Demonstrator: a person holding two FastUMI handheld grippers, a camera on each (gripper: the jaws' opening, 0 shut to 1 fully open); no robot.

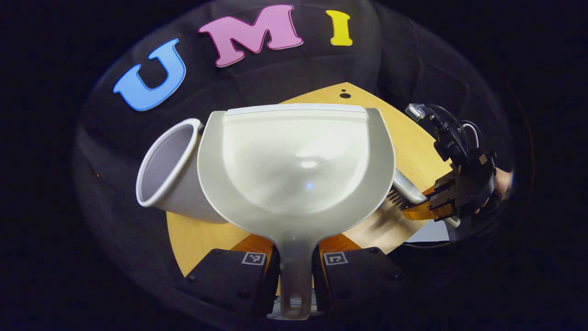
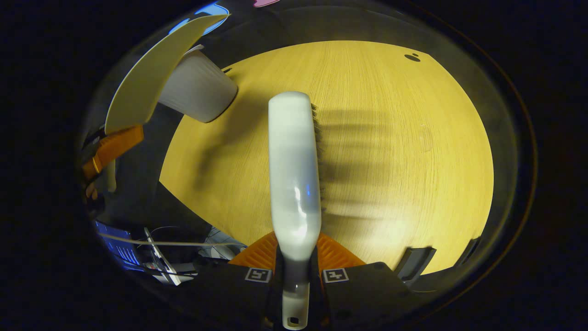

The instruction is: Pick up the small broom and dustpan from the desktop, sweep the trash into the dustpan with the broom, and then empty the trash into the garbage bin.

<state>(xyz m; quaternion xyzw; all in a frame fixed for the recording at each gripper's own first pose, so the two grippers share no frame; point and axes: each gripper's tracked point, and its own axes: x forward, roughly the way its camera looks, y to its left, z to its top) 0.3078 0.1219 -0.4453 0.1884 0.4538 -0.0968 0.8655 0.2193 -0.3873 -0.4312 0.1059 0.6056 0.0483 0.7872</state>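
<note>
The left gripper [image 1: 294, 266] was clamped on the handle of the dustpan [image 1: 296, 165], both fingers pressing its narrow neck. The pan was lifted and tilted, its front lip toward the bin [image 1: 170, 170], a pale ribbed cup-like container standing at the table [image 1: 413, 138] edge with its mouth open toward the camera. The pan's inside looked clean; no trash could be seen in it, so the emptying seemed either done or just finishing.

The right gripper [image 2: 294, 271] was closed on the handle of the broom [image 2: 294, 170], which pointed forward above the table with bristles turned to the right side of that view, casting a streaked shadow on the wood. In the left gripper view the right gripper appeared at the far right with a hand behind it, holding the broom just beside the pan's right edge.

In the right gripper view the table showed no visible trash, apart from a small dark mark near its far edge. The bin stood at the table's upper left there, with the pan's underside above and beside it.

As a judgement: pick-up and sweeping looked complete, and the dump into the bin was at or near its end. Whether trash lay inside the bin could not be told.
</note>
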